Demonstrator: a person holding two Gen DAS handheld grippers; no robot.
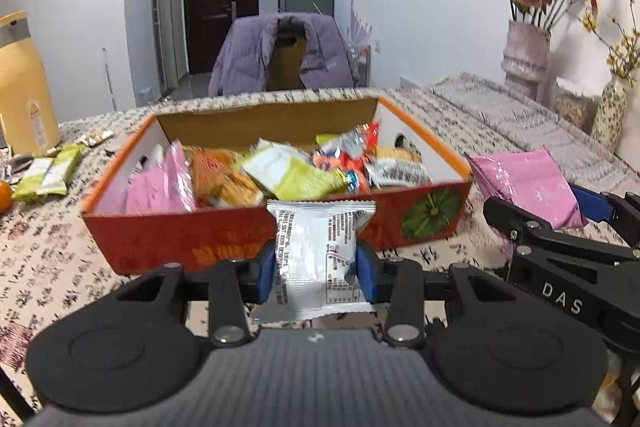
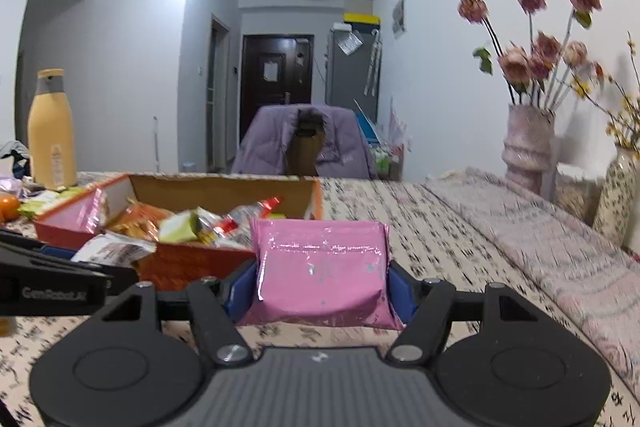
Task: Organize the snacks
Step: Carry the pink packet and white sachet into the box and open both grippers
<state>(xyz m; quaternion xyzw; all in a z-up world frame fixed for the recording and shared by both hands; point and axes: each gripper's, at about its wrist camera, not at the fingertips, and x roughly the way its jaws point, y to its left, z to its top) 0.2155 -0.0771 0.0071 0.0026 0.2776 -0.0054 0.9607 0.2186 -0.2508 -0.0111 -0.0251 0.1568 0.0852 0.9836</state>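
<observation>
Both grippers loaded. Left gripper [image 1: 316,269] is clamped narrow on a silver-white snack packet [image 1: 318,251], held upright between the blue pads, just in front of the near wall of the orange box [image 1: 224,239]. Right gripper [image 2: 320,293] holds a pink packet [image 2: 322,271] at a wider span, pads pressing on both its sides; it sits off the box's right end, over the patterned surface [image 2: 440,235].

Progress, judged from the contents: well along. The box already carries a mixed heap of pink, orange, yellow-green, red and white wrappers, piled toward the middle and right. Neither held packet is over the opening yet, so both drops remain.

Still loose: green packets [image 1: 48,175] lie near the left edge of the surface, beyond the box's left end, with a small gold wrapper [image 1: 94,138] behind them. Those look like the remaining pickups.

Surroundings: an orange fruit [image 1: 3,195] at the far left edge; a yellow bottle [image 2: 52,131] stands behind the loose packets. Two vases, one with dried roses [image 1: 524,59], stand at the right edge against the wall. A chair draped with a purple jacket [image 1: 280,55] is at the far side.

Obstructions: the box's near wall must be cleared by the left packet. The two grippers are close together near the box's right corner; they could crowd each other if both go in at once.
</observation>
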